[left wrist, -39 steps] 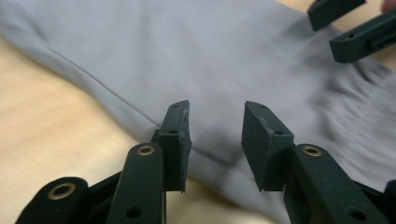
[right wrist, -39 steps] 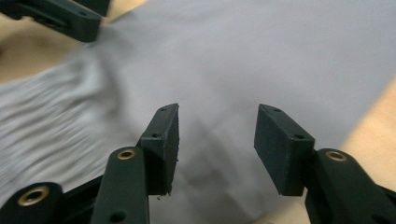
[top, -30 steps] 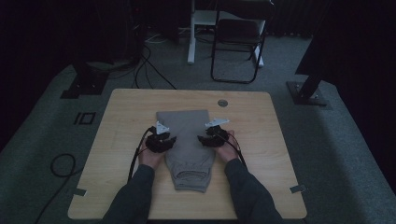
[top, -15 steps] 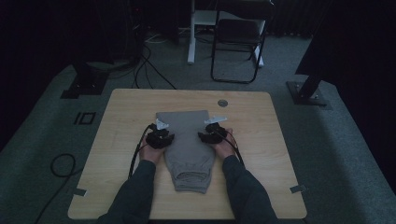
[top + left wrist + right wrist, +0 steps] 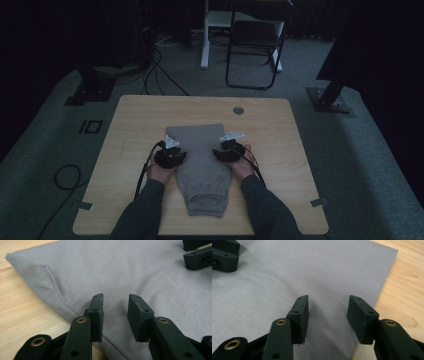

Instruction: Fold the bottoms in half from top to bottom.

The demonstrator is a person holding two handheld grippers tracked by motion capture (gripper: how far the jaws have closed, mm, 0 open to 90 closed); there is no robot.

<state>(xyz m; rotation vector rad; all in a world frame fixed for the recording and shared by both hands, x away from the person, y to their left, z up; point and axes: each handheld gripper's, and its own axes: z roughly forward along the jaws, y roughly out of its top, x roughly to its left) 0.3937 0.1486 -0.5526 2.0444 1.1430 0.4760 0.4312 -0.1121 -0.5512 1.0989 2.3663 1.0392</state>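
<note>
Grey folded garment (image 5: 202, 165) on a pale wooden table (image 5: 280, 150), a gripper poised over each side edge.

Nearest the camera in the high view, two dark-sleeved forearms come in from the bottom edge, and the garment's narrow end lies between them near the table's front edge. The left gripper (image 5: 171, 154) sits over the cloth's left edge and the right gripper (image 5: 229, 149) over its right edge, about midway up the garment. In the left gripper view, the left gripper (image 5: 115, 306) has its jaws parted after just closing a little, with cloth showing in the gap but nothing pinched; a seam runs past its left jaw. In the right gripper view, the right gripper (image 5: 328, 308) stands with jaws spread over the cloth near its straight edge, bare wood just beside. Farther off, the garment's wider end lies toward the table's middle, then a round grommet (image 5: 238, 110), and beyond the table a folding chair (image 5: 255, 45) on the carpet.
</note>
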